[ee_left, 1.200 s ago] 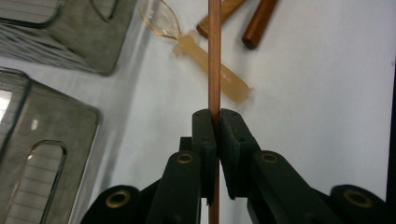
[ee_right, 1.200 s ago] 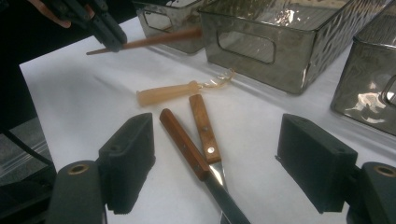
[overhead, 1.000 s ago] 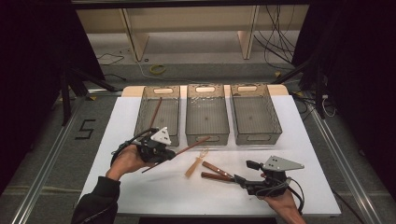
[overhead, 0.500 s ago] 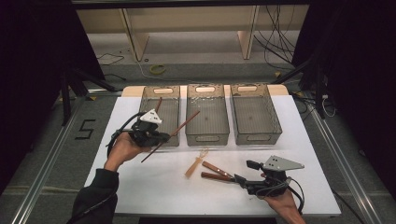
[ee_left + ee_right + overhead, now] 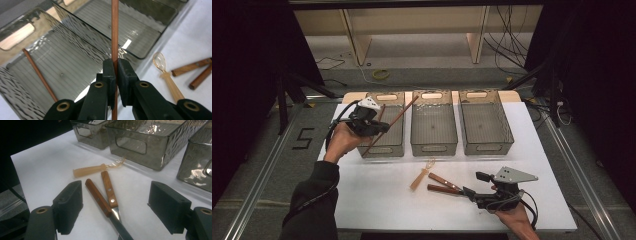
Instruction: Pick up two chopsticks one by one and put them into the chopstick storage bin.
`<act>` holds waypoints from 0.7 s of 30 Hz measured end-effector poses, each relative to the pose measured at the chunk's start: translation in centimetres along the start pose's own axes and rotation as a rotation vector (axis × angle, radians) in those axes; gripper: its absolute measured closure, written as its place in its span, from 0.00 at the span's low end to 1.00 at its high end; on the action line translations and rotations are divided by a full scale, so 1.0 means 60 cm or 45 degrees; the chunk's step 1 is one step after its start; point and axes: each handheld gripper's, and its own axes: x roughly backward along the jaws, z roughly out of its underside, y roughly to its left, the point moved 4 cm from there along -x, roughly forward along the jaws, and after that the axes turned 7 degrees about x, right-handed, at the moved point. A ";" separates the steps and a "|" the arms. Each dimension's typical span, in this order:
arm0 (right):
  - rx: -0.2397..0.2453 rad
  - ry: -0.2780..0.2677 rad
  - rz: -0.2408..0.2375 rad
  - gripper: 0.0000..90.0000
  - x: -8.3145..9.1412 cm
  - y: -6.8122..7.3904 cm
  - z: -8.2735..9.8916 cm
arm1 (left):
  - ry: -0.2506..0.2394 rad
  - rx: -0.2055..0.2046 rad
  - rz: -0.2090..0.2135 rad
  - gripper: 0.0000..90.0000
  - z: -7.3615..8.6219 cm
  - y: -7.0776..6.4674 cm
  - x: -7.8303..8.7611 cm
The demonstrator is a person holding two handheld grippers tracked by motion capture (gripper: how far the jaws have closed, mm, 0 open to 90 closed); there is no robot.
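- Three bins stand in a row at the far side of the white desk: left bin, middle bin, right bin. All are smoky clear plastic, rectangular, with rippled walls, ribbed floors and slot handles in the end walls.
- Two thin round wooden sticks. One stick is clenched between the jaws of the left tool, held above the left bin and slanting across its rim in the high view. The second stick lies inside the left bin, slanting across its floor.
- Two knives with brown riveted wooden handles and steel blades lie on the desk, handles splayed apart, blades meeting toward the right tool.
- One pale translucent plastic spoon lies just beyond the knife handles, near the middle bin.
- The right tool is released, its jaws wide apart, low over the desk with the knife blades between them.
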 end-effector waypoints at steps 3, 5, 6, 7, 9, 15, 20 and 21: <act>0.000 0.001 0.001 0.31 -0.001 0.000 0.000 | -0.028 0.034 -0.027 0.94 -0.011 0.015 -0.002; 0.001 -0.001 -0.001 0.31 0.000 0.000 0.000 | -0.035 0.048 -0.052 0.94 -0.016 0.026 -0.005; 0.000 -0.001 -0.001 0.31 0.000 0.000 0.000 | -0.043 0.056 -0.065 0.94 -0.018 0.031 -0.007; -0.001 0.000 0.000 0.31 0.000 0.000 0.000 | -0.050 0.070 -0.072 0.94 -0.019 0.036 -0.008; -0.001 0.000 0.000 0.31 0.000 0.000 0.000 | -0.070 0.098 -0.083 0.94 -0.021 0.046 -0.012; -0.002 0.001 -0.002 0.31 -0.001 0.000 0.000 | -0.102 0.162 -0.119 0.94 -0.024 0.067 -0.027; -0.001 0.000 -0.003 0.31 0.000 0.000 0.000 | -0.104 0.202 -0.142 0.94 -0.017 0.081 -0.043; -0.001 -0.002 -0.004 0.31 0.000 0.000 0.000 | -0.099 0.205 -0.148 0.94 -0.015 0.084 -0.046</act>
